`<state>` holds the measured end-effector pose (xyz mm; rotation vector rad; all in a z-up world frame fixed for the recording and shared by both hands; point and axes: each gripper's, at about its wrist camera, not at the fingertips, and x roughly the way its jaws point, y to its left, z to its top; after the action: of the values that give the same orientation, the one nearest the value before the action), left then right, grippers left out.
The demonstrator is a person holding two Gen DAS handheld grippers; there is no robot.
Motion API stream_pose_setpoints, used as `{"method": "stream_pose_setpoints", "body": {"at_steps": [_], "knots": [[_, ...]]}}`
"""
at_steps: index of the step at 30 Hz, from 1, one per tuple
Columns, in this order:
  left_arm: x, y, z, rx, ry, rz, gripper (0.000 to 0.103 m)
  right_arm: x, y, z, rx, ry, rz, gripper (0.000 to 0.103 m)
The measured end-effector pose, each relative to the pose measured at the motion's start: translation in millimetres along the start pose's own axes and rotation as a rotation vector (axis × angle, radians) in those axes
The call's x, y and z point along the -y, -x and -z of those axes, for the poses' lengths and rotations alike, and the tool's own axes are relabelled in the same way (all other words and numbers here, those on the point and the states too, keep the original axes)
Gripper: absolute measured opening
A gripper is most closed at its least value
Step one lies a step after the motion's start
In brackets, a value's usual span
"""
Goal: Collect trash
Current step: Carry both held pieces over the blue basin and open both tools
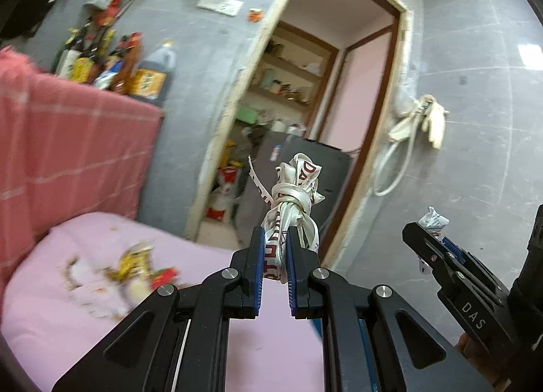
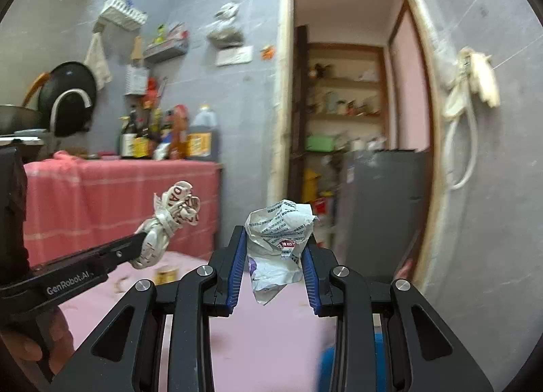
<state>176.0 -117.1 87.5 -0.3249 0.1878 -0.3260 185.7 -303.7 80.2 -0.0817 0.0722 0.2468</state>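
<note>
My left gripper [image 1: 275, 236] is shut on a knotted white plastic strip with red lettering [image 1: 295, 195], which sticks up past the fingertips. From the right wrist view the same strip [image 2: 169, 219] shows at the left, in the left gripper [image 2: 146, 239]. My right gripper [image 2: 275, 239] is shut on a crumpled white printed paper wrapper [image 2: 278, 232], pinched between its blue pads. That wrapper [image 1: 432, 219] and the right gripper [image 1: 429, 232] also appear at the right of the left wrist view. Both grippers hang in the air above the pink table [image 1: 61, 324], pointing roughly level.
Yellow and red wrappers and scraps [image 1: 132, 266] lie on the pink table, and a small tin [image 2: 166, 273] too. A red-cloth counter [image 2: 118, 202] carries bottles [image 2: 169, 134]. An open doorway [image 2: 349, 120] ahead holds shelves and a dark cabinet [image 2: 383, 202]. A hand [image 2: 30, 348] holds the left gripper.
</note>
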Motion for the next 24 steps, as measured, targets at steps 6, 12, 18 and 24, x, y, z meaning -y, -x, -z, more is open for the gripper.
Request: {"method": "stream_pose_setpoints", "body": {"at_steps": [6,12,18,24], "knots": [[45.4,-36.3,6.0,-0.016,-0.097,0.059,0.009,45.9,9.2,6.0,0.023,-0.014,0.122,0.029],[79.3,-77.1,27.9,-0.091,-0.161,0.102,0.010,85.0,9.7,27.7,-0.017,-0.060,0.192,0.030],[97.6,-114.7,54.2,-0.188,-0.192,0.113,0.010,117.0,2.4,56.1,-0.079,-0.123,0.241,0.030],[106.4,-149.5,79.9,-0.329,-0.240,0.137,0.010,142.0,-8.9,86.0,-0.143,-0.219,0.273,0.030]]}}
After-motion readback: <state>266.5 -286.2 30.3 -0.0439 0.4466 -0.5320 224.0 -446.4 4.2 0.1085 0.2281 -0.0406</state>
